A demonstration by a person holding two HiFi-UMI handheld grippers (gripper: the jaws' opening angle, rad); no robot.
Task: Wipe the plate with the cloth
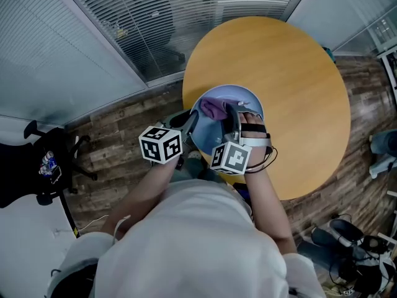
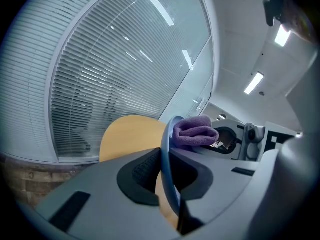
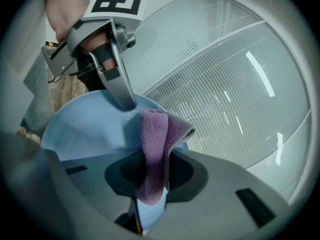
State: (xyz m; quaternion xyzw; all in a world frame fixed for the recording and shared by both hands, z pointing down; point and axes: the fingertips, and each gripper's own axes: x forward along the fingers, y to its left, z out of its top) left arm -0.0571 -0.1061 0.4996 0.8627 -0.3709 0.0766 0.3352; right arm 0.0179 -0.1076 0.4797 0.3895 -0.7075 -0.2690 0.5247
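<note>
The left gripper (image 2: 167, 176) clamps the near rim of the plate (image 1: 239, 97), holding it tilted over the table (image 1: 298, 92) edge, while the right gripper (image 3: 152, 176) pinches the cloth (image 3: 155, 134), which lies against the plate's face near its far rim.

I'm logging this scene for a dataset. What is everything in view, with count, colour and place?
plate: one, light blue, held over the table's near edge
cloth: one, purple, against the plate's face
table: one, round, tan wood, ahead of the person
office chair: one, black, on the floor at left
blinds: grey-white, behind glass beyond the table
floor: dark wood planks
left claw: one, grey, shut on the plate's rim
right claw: one, grey, shut on the cloth
right hand: one, strapped to the right claw
</note>
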